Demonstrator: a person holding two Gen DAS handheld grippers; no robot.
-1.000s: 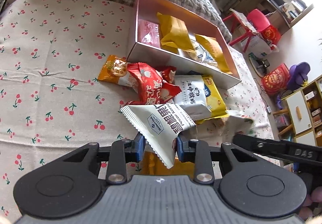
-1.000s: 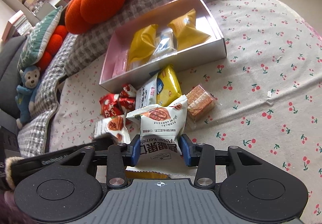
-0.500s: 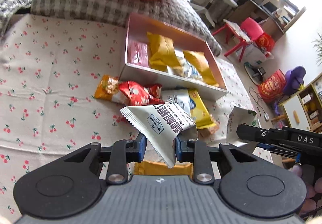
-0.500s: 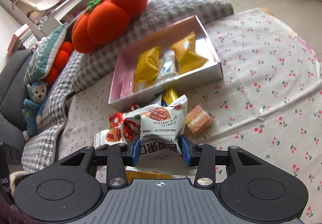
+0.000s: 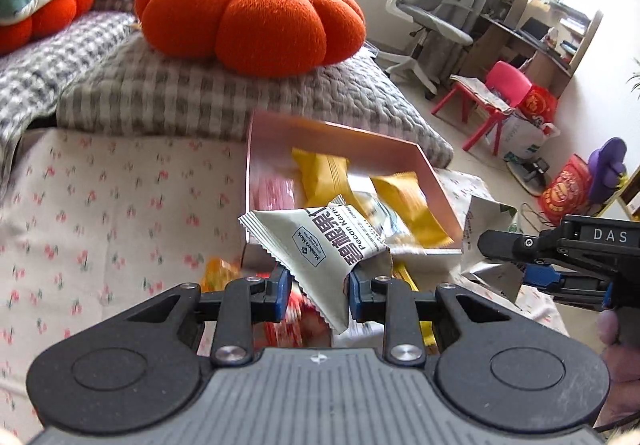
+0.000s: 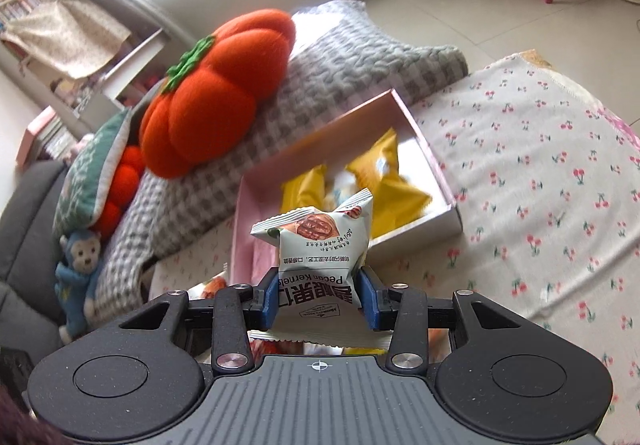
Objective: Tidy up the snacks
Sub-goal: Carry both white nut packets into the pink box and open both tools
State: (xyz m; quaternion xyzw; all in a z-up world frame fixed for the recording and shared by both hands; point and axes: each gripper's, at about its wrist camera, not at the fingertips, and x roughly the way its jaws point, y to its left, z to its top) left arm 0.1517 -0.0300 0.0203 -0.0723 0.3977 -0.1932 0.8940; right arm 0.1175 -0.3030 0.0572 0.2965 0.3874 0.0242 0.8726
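Observation:
My left gripper (image 5: 318,295) is shut on a white pecan kernel packet (image 5: 320,245), held above the snack pile in front of the pink box (image 5: 434,181). My right gripper (image 6: 320,299) is shut on a second white pecan kernel packet (image 6: 320,241), held up before the same pink box (image 6: 440,177). The box holds yellow packets (image 5: 324,175) and a pink one. The right gripper also shows at the right of the left wrist view (image 5: 532,269), with its packet (image 5: 486,245). Loose red and orange snacks (image 5: 304,319) lie below my left gripper, blurred.
An orange pumpkin cushion (image 5: 248,13) sits on a grey checked blanket (image 5: 192,93) behind the box. The cherry-print cloth (image 6: 560,173) covers the surface. A blue monkey toy (image 6: 78,265) lies at the left. An office chair (image 5: 428,13) and red stool (image 5: 492,97) stand beyond.
Both grippers have lifted higher with their packets and tilted up toward the box. The snack pile has dropped below the fingers and more of the room shows.

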